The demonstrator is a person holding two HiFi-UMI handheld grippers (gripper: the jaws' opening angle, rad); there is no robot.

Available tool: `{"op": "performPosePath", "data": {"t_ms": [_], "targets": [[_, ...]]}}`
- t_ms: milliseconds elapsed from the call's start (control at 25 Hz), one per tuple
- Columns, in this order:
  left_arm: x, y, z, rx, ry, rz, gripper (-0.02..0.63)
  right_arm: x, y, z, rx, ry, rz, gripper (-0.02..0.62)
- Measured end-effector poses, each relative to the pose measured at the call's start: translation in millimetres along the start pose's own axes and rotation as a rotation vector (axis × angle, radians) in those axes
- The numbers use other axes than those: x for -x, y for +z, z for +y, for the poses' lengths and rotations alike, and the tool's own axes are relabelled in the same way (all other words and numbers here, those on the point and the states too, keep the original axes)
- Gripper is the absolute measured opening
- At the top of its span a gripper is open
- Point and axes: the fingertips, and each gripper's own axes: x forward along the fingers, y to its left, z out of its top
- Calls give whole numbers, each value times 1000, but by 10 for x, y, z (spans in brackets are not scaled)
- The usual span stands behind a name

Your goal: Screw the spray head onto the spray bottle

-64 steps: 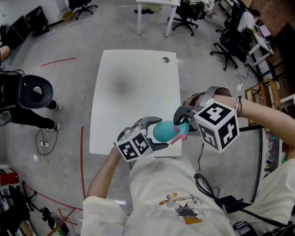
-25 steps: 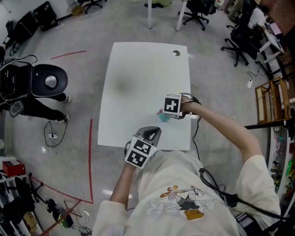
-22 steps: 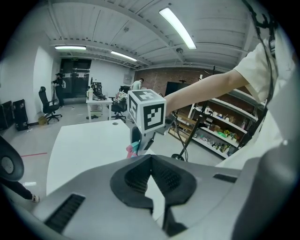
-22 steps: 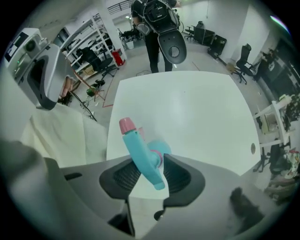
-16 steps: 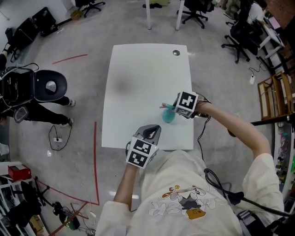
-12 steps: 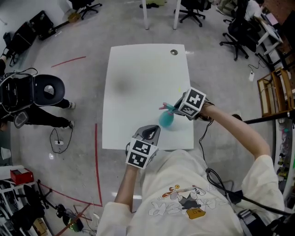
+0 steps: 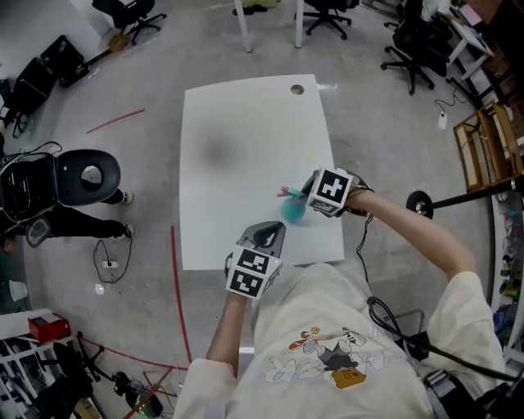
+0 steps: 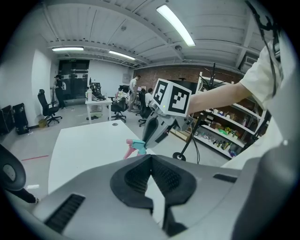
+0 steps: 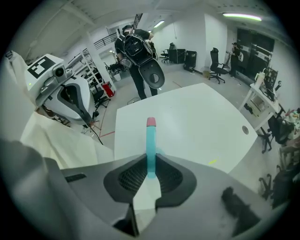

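A teal spray bottle (image 7: 293, 210) with a teal spray head and pink nozzle (image 7: 284, 194) is over the white table (image 7: 246, 139), near its right edge. My right gripper (image 7: 303, 196) is shut on the spray head; in the right gripper view the teal head (image 9: 150, 150) stands between the pads with its pink tip (image 9: 151, 122) pointing away. The bottle's body is hidden there. My left gripper (image 7: 272, 234) hangs at the table's front edge, shut on nothing, apart from the bottle. From the left gripper view the spray head (image 8: 133, 146) shows beyond the shut jaws (image 8: 151, 164).
A round cable hole (image 7: 296, 88) sits at the table's far right corner. A person in black with a round dark object (image 7: 82, 176) stands left of the table. Office chairs (image 7: 323, 15) and desks stand beyond the far edge. Shelving (image 7: 491, 139) lines the right.
My right gripper's jaws have closed on the spray head, and it has drawn the bottle a little toward the table's right edge. The left gripper has stayed at the front edge, shut.
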Motion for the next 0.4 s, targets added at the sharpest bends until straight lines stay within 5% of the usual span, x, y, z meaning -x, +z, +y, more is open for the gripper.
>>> {"op": "performPosePath", "data": {"t_ms": [400], "targets": [[5,-107,58,18,22,0,7,-225,50,81,125,-92,38,57]]}}
